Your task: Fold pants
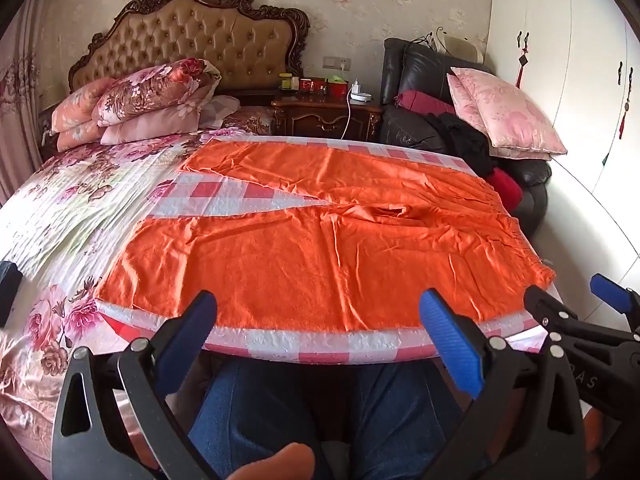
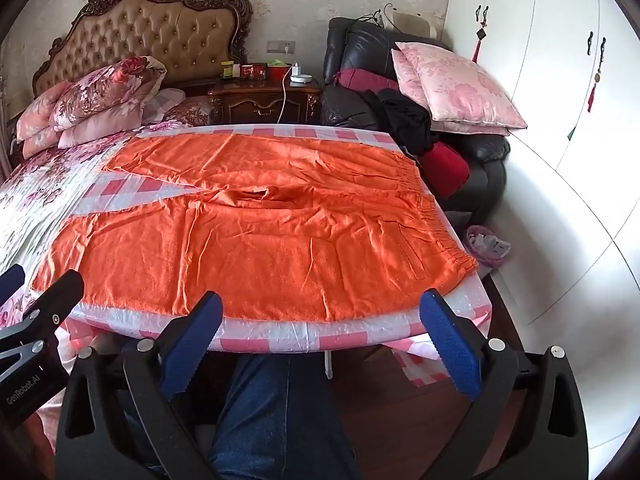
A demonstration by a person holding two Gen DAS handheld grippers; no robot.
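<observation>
Left wrist view shows my left claw (image 1: 316, 336) gaping wide above the near tabletop (image 1: 304, 346) edge, holding nothing; my right claw (image 2: 320, 336) is likewise spread and empty. Beyond both, the orange pants (image 2: 256, 236) lie flat, unfolded, waistband rightward.

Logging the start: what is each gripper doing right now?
Left gripper: open, holding nothing, short of the pants.
Right gripper: open, holding nothing.
</observation>
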